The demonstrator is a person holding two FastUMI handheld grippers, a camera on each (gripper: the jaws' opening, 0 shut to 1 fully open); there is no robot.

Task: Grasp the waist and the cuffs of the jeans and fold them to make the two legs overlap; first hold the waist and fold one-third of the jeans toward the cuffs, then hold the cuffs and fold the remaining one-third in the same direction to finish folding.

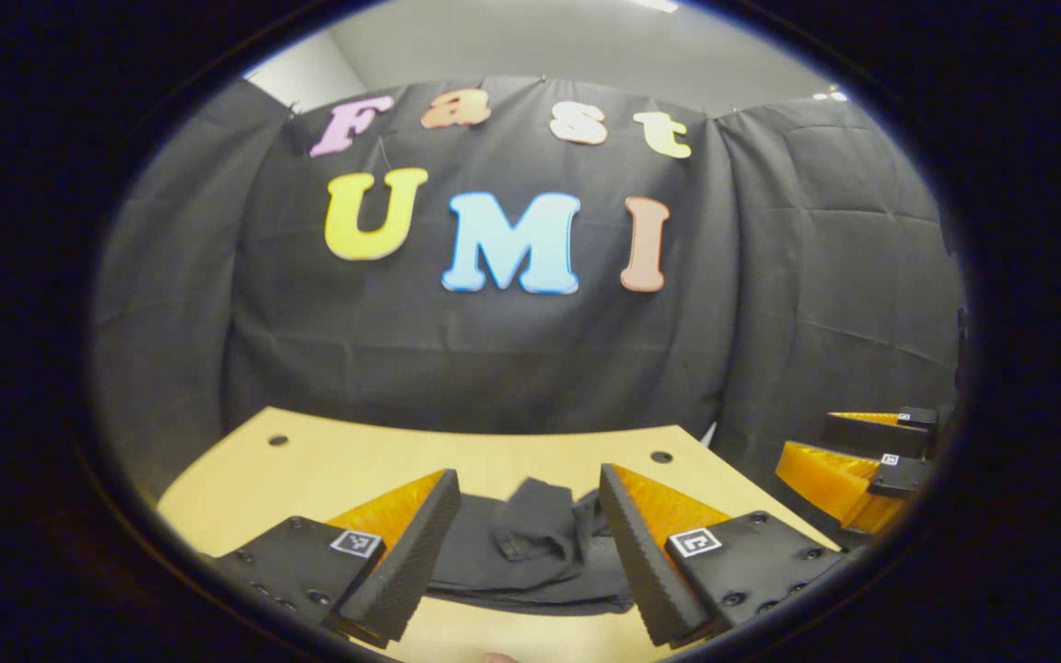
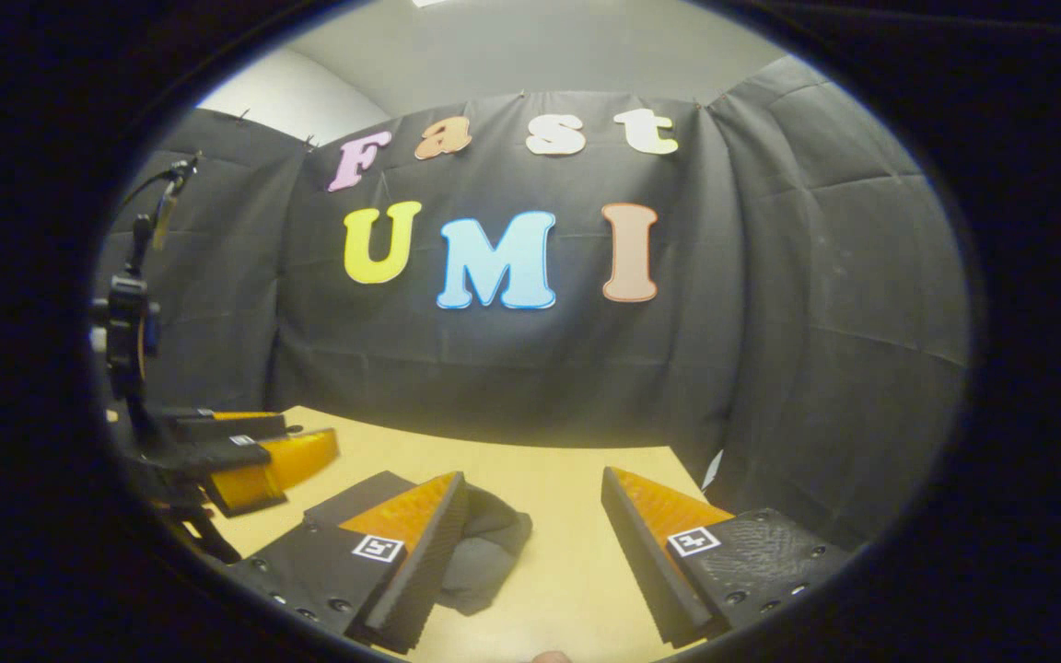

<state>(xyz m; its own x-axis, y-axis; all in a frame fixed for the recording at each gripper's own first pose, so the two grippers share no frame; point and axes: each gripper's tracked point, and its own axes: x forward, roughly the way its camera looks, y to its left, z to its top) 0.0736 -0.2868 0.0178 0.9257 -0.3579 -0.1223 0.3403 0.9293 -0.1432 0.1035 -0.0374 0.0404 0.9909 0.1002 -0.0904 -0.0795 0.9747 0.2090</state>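
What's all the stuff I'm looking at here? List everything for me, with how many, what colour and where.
jeans: one pair, dark, lying crumpled on the table, ahead of the left gripper's fingers.
table: one, light wood colour, with small dark holes near its far corners, in front of the cloth wall.
cloth wall: black, hung behind and beside the table.
ceiling: pale grey, above the cloth.
left gripper: one, black with orange fingers, open above the jeans; also at the left of the right gripper view.
right gripper: one, black with orange fingers, open over the table, the jeans by its left finger.
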